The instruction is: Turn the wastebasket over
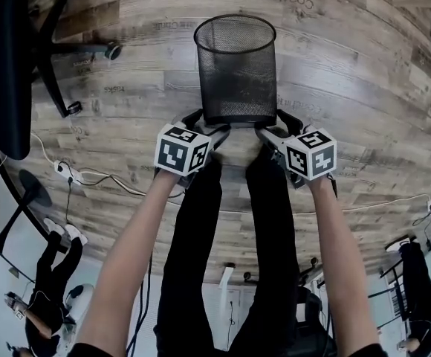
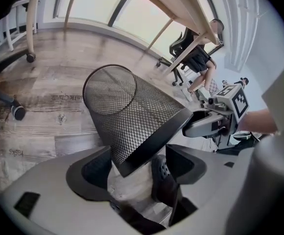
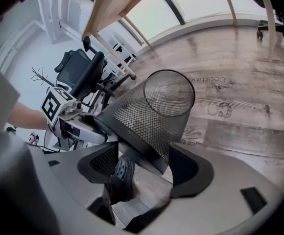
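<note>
The black mesh wastebasket (image 1: 235,69) stands upside down on the wood floor, its wide solid rim (image 2: 156,141) low and its smaller mesh base up. My left gripper (image 1: 201,121) is at the rim's left side and my right gripper (image 1: 279,121) at its right side. In the left gripper view the jaws of the left gripper (image 2: 137,165) stand wide, with the rim's edge in the gap. In the right gripper view the right gripper (image 3: 144,168) is open too, the rim (image 3: 132,143) between its jaws. I see no pad pressing on it.
The person's legs and a black perforated shoe (image 2: 161,173) are just behind the basket. An office chair base (image 1: 59,50) stands at the left, with a power strip and cables (image 1: 67,171) near it. Wooden desk legs (image 2: 181,4) rise beyond the basket.
</note>
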Demonstrator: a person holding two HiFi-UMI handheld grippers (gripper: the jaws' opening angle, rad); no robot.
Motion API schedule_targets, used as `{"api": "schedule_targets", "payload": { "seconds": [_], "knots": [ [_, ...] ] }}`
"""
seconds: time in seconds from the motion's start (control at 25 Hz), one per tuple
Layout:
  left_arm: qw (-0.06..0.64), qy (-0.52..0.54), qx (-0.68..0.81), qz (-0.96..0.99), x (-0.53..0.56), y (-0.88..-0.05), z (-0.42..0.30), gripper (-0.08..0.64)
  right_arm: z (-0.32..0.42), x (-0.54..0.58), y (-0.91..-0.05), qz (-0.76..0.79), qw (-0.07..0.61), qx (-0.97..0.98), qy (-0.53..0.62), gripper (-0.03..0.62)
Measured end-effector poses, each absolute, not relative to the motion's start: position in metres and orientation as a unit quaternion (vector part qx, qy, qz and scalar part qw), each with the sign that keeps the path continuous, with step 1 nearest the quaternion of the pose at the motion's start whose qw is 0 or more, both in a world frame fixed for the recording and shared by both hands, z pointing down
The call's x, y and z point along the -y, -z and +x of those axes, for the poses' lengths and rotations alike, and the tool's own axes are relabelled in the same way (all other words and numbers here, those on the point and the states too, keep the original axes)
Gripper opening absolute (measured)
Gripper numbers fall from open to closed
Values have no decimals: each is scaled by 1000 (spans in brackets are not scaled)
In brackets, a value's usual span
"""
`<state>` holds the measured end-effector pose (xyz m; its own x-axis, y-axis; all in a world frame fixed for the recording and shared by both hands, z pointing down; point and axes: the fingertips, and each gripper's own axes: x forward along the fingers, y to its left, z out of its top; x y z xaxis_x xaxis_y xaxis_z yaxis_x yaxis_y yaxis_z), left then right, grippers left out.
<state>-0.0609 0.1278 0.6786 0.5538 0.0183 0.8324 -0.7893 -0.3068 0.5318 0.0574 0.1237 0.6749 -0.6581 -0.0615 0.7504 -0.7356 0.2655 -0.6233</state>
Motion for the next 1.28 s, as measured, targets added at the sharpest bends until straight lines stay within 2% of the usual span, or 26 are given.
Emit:
{"api": "schedule_targets", "payload": {
  "seconds": [0.52, 1.28],
  "knots": [
    [453, -432, 268, 732, -155, -728, -65, 347, 52, -158, -720, 253, 364, 730, -520, 310],
    [405, -465, 262, 743, -176, -781, -79, 344, 41, -184, -774, 237, 409, 732, -491, 310]
  ]
}}
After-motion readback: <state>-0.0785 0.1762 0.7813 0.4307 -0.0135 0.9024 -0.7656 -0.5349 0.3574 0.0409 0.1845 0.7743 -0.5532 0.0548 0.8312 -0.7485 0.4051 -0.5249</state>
